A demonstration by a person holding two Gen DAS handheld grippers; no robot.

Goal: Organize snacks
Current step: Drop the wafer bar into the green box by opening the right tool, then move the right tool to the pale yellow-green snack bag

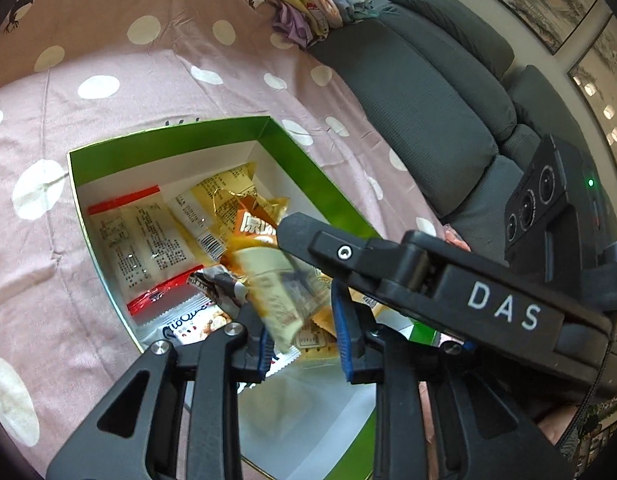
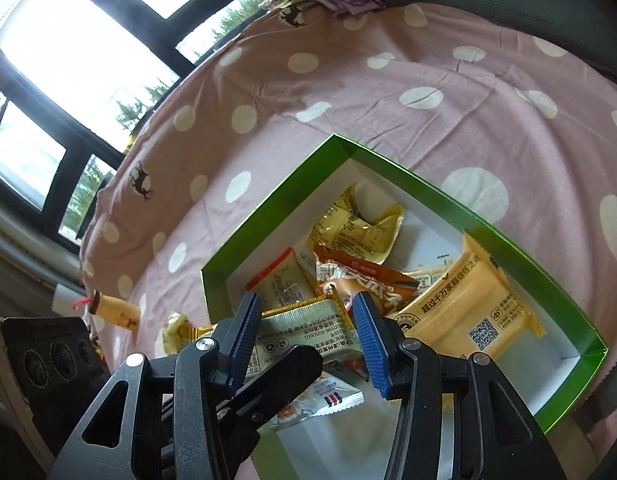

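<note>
A green box with a white inside (image 1: 308, 148) (image 2: 440, 184) lies on a pink polka-dot cloth and holds several snack packets. In the left wrist view my left gripper (image 1: 304, 336) is open above the box, and a pale yellow packet (image 1: 276, 296), motion-blurred, hangs between its fingers without being clamped. My right gripper (image 1: 308, 236) reaches in from the right over the box. In the right wrist view my right gripper (image 2: 308, 328) is open above a gold-edged packet (image 2: 304, 328), beside an orange packet (image 2: 364, 276) and a large yellow packet (image 2: 468, 304).
A grey sofa (image 1: 428, 92) runs along the right of the cloth. Folded clothes (image 1: 304, 4) lie at the far end. A small yellow packet (image 2: 180, 330) and a bottle-shaped item (image 2: 112, 312) lie on the cloth left of the box. Windows (image 2: 68, 60) are behind.
</note>
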